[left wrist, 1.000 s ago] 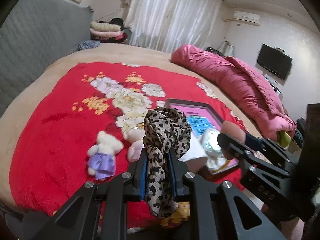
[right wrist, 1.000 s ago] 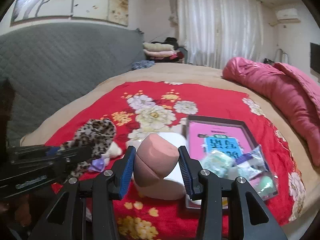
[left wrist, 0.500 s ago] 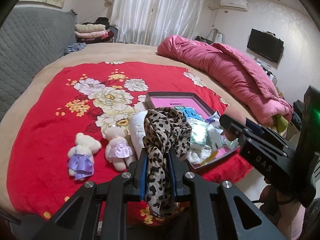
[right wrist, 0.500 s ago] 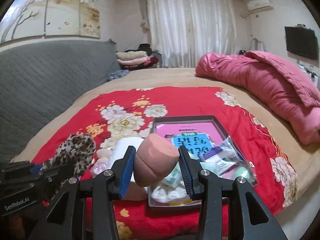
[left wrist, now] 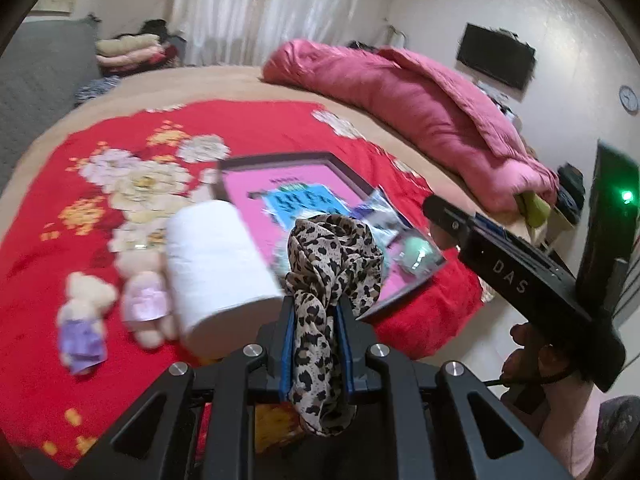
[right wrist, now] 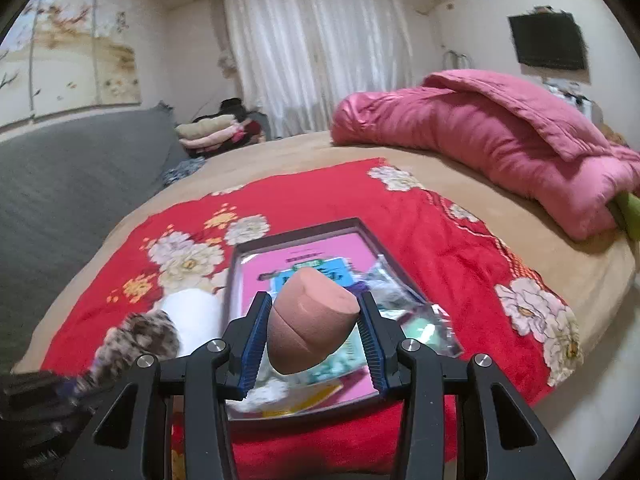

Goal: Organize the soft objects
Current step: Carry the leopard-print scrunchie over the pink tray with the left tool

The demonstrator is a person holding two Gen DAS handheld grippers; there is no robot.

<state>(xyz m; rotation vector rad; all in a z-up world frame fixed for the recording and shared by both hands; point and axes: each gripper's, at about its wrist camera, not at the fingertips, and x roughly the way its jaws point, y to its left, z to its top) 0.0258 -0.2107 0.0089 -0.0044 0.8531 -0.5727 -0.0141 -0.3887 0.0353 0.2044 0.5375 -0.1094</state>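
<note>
My left gripper [left wrist: 316, 308] is shut on a leopard-print scrunchie [left wrist: 334, 256] and holds it above the near edge of the red floral blanket [left wrist: 260, 132]. My right gripper [right wrist: 314, 316] is shut on a pink makeup sponge [right wrist: 312, 322] and holds it over the dark-framed tray [right wrist: 300, 232]. The tray also shows in the left wrist view [left wrist: 280, 158], with a pink sheet and several plastic packets [left wrist: 412, 250] in it. The scrunchie shows blurred at the lower left of the right wrist view [right wrist: 138, 338].
A white paper roll [left wrist: 218, 260] lies left of the tray. Two small plush bears [left wrist: 82, 322] [left wrist: 144, 292] lie further left. A pink quilt [left wrist: 416, 100] is heaped along the bed's right side. Folded clothes [right wrist: 212, 132] sit at the far end. The bed edge is close below.
Both grippers have swung to the right along the bed's near edge, each still holding its object. The tray and roll now sit nearer the middle of both views.
</note>
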